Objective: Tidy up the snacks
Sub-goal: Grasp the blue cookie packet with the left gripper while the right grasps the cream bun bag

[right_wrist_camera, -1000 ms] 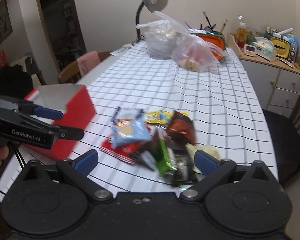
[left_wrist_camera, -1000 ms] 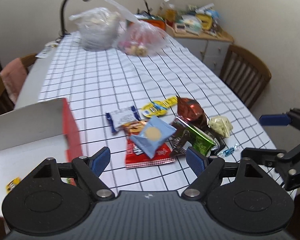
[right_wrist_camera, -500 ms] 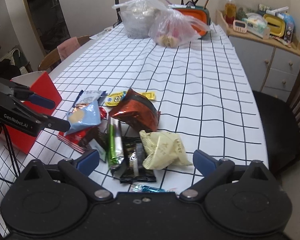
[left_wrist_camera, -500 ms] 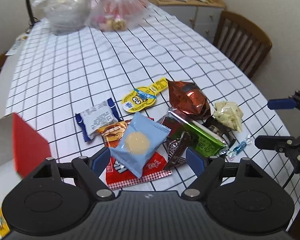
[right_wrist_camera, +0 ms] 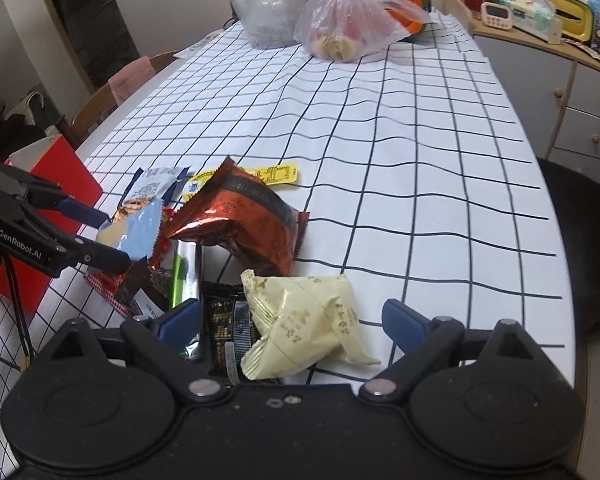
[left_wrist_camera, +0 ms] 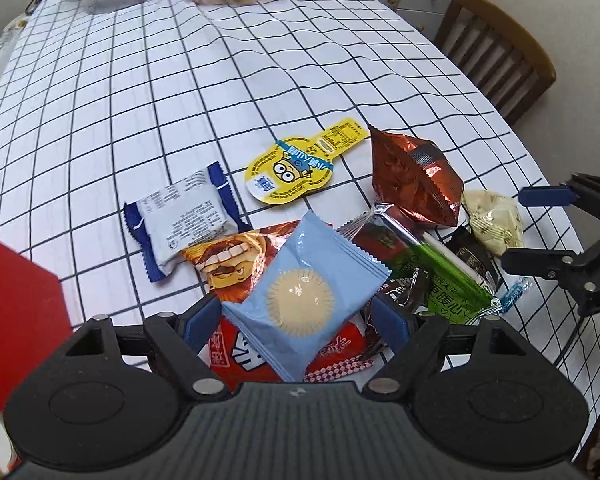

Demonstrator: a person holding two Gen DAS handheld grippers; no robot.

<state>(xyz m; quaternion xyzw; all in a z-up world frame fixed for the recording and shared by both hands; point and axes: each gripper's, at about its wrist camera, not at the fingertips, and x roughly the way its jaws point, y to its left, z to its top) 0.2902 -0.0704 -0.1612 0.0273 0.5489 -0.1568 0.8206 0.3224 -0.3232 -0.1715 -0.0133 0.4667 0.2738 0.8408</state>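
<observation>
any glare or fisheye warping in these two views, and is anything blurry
Left wrist view: the grid tablecloth bows outward from fisheye distortion, glare streaks the copper foil bag and the light blue packet, and the plastic bags at the top edge look soft. Right wrist view: the same bent grid lines, bright highlights on the copper foil bag, the cream packet sharp, dark vignetted corners.

Illumination is even, soft indoor light from above; both views are bright and adequately exposed. Shadows under the snack packets are faint and short. Specular glare shows on the copper foil packet (left_wrist_camera: pixel 414 182) and the light blue wrapper (left_wrist_camera: pixel 304 292). Fisheye distortion bows the grid lines of the table (right_wrist_camera: pixel 420 152) strongly toward the edges, with dark vignetted corners. Central detail is sharp; the far bags are slightly soft.
</observation>
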